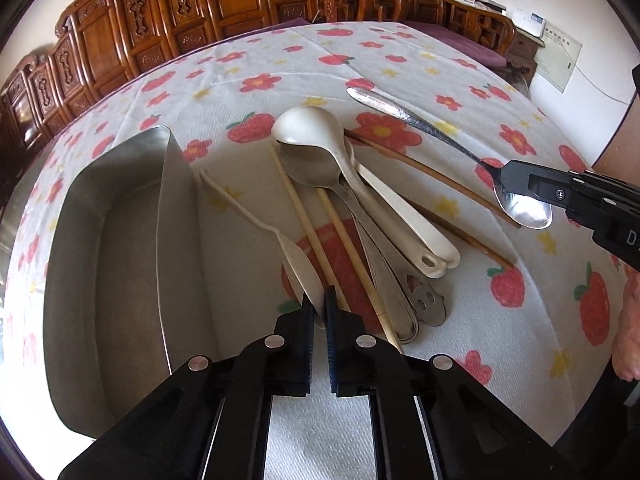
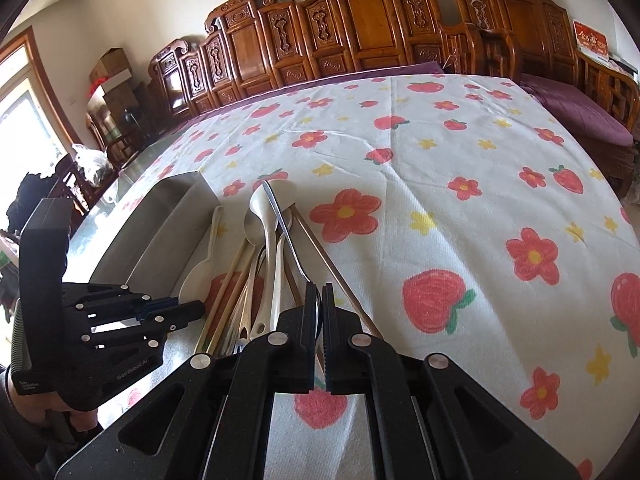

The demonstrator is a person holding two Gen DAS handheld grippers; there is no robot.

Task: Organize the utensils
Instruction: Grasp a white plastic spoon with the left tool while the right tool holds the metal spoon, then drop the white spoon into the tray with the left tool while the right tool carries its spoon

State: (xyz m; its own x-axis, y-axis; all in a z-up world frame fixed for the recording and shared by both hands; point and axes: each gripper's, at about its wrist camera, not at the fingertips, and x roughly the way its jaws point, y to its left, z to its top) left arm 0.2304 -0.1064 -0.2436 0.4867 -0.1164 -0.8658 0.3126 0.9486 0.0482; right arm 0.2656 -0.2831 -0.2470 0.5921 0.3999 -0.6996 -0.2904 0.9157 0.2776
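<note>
Left gripper (image 1: 319, 304) at lower centre of its view, jaws pinching the wide end of a white plastic spoon (image 1: 276, 240); tip of that spoon hidden between the black ribbed pads. Right gripper (image 2: 319, 300) with jaws pressed onto the bowl of a thin steel spoon (image 1: 420, 120), held clear above the pile; bowl mostly hidden in the right wrist view, handle pointing to upper centre. At mid frame a loose heap: white ceramic ladle spoon (image 1: 316, 128), dull metal spoon (image 1: 312, 168), pale chopsticks (image 1: 308, 224), dark brown chopsticks (image 1: 440, 176), all crossing, lower ends hard to separate. Left of the heap an empty-looking steel tray (image 1: 120, 240), smooth and rectangular, cut off at the frame edge. Under everything a counter (image 2: 480, 160) with white textured cloth, red flowers and strawberries. Behind, carved wooden chairs (image 2: 360, 32).
</note>
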